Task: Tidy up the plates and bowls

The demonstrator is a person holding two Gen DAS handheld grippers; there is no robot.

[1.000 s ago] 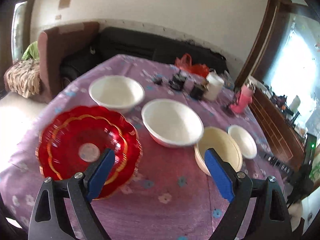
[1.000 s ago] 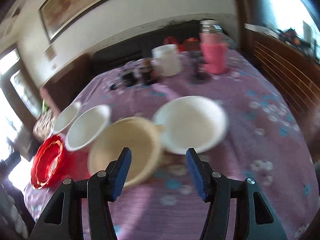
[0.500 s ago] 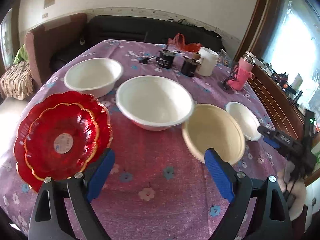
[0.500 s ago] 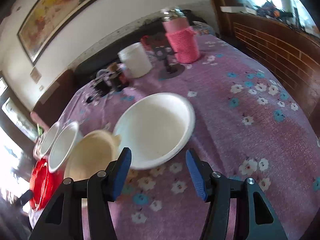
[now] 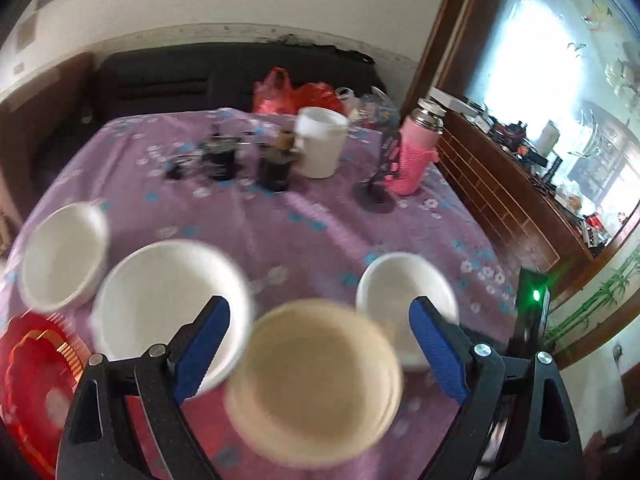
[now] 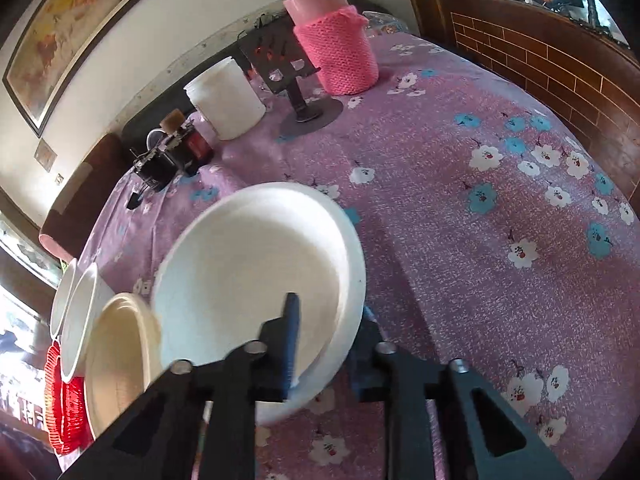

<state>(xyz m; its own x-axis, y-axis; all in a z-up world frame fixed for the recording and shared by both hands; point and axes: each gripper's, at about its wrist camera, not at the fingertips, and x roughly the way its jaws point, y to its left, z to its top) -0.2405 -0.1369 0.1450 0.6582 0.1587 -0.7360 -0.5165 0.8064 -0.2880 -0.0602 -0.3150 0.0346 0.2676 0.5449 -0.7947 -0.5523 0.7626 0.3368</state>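
1. Purple floral cloth (image 6: 500,200) covers the table; dark sofa (image 5: 224,76) behind it, framed painting (image 6: 76,28) on the wall, wood cabinet (image 5: 504,196) to the side.
2. Landmark = beige bowl (image 5: 316,384), near the table's front edge.
3. R gripper (image 6: 326,344): jaws have just been closing w/ the rim of the small white bowl (image 6: 256,280) between them; now clamped on that rim, one blue pad inside the bowl, the other outside.
4. Small white bowl sits just right of the beige bowl, rims touching or nearly so, can't tell which. In L view it's at (image 5: 404,296); looks tilted in R view, though fisheye warps it.
5. L gripper (image 5: 320,356): jaws wide apart, nothing btwn the pads; it hangs over the beige bowl, blue fingers (image 5: 202,354) either side of it, not touching. L view is blurred.
6. Big white bowl (image 5: 168,308) just left of the beige bowl, rims close.
7. Another white bowl (image 5: 60,256) further left & back.
8. Red plates (image 5: 36,392) at far left, front; stack count unclear.
9. Well behind the beige bowl: white tub (image 6: 226,100), dark jars (image 5: 248,160), pink-sleeved flask (image 6: 332,36), black stand (image 6: 296,80), red bag (image 5: 296,96) at the back edge.
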